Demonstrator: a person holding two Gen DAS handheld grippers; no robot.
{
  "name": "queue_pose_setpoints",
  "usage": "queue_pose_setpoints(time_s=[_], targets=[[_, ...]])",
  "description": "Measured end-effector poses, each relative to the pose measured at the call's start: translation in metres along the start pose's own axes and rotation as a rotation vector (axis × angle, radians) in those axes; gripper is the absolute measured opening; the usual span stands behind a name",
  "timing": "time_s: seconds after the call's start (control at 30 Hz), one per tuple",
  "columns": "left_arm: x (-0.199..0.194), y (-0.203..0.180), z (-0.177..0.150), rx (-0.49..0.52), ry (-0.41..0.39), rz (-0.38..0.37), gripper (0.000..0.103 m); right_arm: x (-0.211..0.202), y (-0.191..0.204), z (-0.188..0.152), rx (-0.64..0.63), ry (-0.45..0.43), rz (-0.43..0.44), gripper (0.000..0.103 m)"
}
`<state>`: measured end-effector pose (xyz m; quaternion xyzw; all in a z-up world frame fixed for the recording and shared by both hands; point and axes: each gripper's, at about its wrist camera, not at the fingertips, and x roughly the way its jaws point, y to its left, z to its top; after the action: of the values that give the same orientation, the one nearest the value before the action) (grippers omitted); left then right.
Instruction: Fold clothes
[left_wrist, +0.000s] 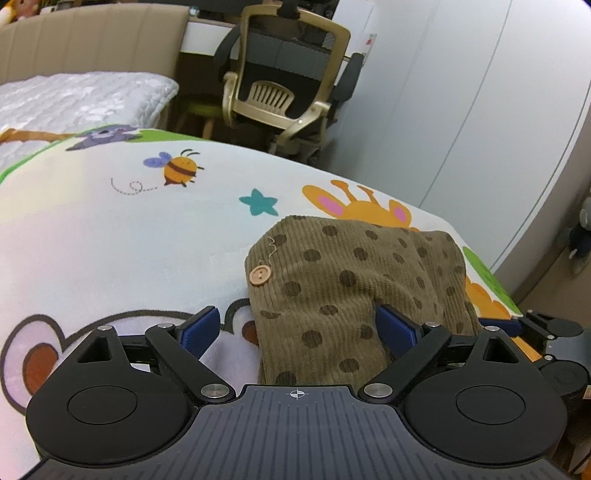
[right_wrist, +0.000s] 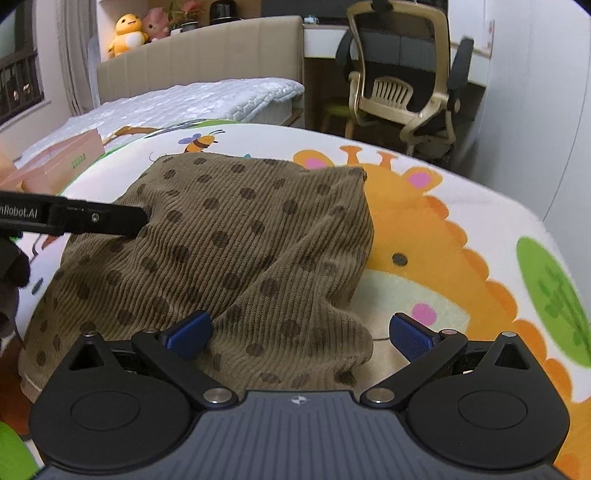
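Brown dotted corduroy garment (right_wrist: 236, 251) lying bunched on cartoon-animal bed sheet (left_wrist: 122, 236), wooden button (left_wrist: 260, 275) showing. Left gripper (left_wrist: 301, 325) gaping wide, straddling garment edge. Right gripper (right_wrist: 301, 332) gaping wide over near fold. Office chair (left_wrist: 288, 77) standing behind.
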<state>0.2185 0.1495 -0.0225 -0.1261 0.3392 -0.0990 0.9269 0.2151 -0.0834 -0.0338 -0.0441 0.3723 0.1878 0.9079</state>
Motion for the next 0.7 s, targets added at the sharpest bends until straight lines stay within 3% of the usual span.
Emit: queue_pose_setpoints(time_s=[0.33, 0.7], targets=[[0.004, 0.004, -0.004, -0.031, 0.005, -0.016, 0.098, 0.005, -0.008, 0.001, 0.098, 0.040, 0.039, 0.103], [0.006, 0.007, -0.007, -0.069, 0.016, -0.026, 0.099, 0.008, 0.006, -0.006, 0.084, -0.024, 0.028, 0.103]])
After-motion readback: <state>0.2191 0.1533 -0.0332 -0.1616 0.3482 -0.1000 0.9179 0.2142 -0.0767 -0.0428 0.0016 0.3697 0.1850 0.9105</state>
